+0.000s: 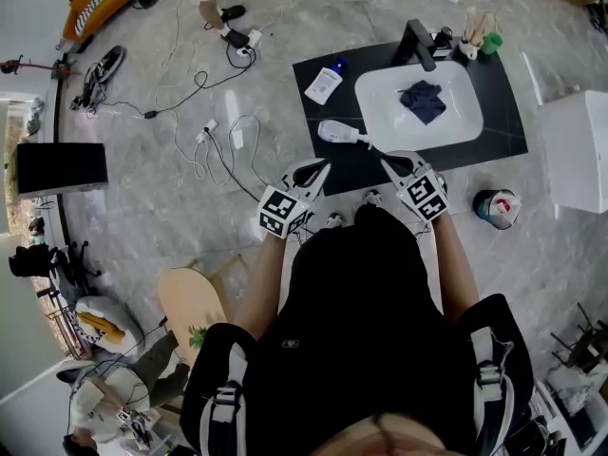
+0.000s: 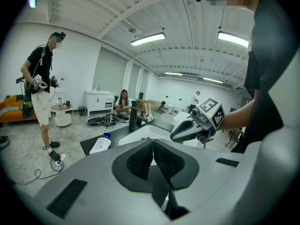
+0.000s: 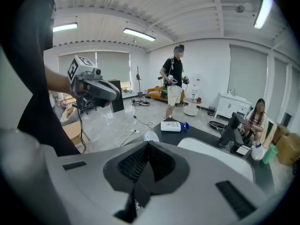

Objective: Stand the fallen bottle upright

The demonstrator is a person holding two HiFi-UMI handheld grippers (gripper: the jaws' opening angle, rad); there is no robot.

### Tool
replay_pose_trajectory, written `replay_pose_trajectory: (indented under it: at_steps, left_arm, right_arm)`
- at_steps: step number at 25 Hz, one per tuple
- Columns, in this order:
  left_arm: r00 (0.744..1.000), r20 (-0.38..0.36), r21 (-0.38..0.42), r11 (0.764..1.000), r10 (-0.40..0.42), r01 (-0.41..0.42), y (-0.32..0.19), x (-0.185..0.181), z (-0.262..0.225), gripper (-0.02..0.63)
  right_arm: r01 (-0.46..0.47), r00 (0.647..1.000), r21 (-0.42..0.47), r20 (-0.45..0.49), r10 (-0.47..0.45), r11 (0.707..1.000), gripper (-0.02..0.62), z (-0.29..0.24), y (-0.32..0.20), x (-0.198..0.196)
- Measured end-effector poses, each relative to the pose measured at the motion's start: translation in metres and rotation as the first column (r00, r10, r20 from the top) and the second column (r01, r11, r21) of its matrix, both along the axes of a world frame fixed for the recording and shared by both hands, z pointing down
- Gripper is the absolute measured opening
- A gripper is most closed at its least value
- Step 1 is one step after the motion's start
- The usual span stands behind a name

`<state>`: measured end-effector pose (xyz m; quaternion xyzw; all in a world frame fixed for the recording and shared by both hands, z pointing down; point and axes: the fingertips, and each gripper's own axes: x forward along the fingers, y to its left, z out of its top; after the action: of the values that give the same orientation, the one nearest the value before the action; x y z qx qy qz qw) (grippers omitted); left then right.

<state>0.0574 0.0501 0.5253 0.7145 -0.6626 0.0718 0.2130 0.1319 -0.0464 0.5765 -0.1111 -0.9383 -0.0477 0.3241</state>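
A rounded white bottle lies on its side near the front left of the black counter; in the right gripper view only its end shows above my jaws. A flat white bottle with a blue cap lies at the counter's far left corner. My left gripper hangs shut and empty just short of the counter's front edge, a little left of the rounded bottle. My right gripper is shut and empty too, over the front edge beside the sink.
A white sink with a dark cloth is set in the counter, with a black faucet and cups behind it. Cables lie on the floor to the left, a bin to the right. A person stands nearby.
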Motion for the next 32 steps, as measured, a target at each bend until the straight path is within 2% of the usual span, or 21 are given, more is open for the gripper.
replay_pose_trajectory:
  at_steps: [13,17,22,26,32]
  left_arm:
    - [0.996,0.002,-0.017,0.996,-0.088,0.088,-0.015,-0.002,0.006,0.015]
    - [0.996,-0.004,-0.018,0.996,-0.085,0.085,-0.014,-0.008,0.009,0.015]
    - [0.999,-0.024,-0.016,0.999,-0.031,0.031,-0.017,-0.025,0.016,0.015]
    - [0.997,-0.033,-0.014,0.997,0.071,-0.072,-0.024,-0.041,0.018,0.015]
    - [0.977,-0.063,0.000,0.979,0.206,-0.206,-0.033,-0.079,0.018,0.015]
  right_arm:
    - [0.086,0.996,-0.027,-0.013,-0.086,0.996,0.060,0.015,-0.015,-0.002]
    - [0.083,0.996,-0.020,-0.013,-0.083,0.996,0.060,0.019,-0.015,-0.005]
    - [0.007,1.000,-0.033,-0.020,-0.008,0.999,0.060,0.019,-0.016,-0.014]
    - [-0.084,0.996,-0.030,-0.046,0.083,0.996,0.060,0.026,-0.012,-0.021]
    - [-0.229,0.972,-0.037,-0.065,0.226,0.973,0.060,0.029,-0.001,-0.039]
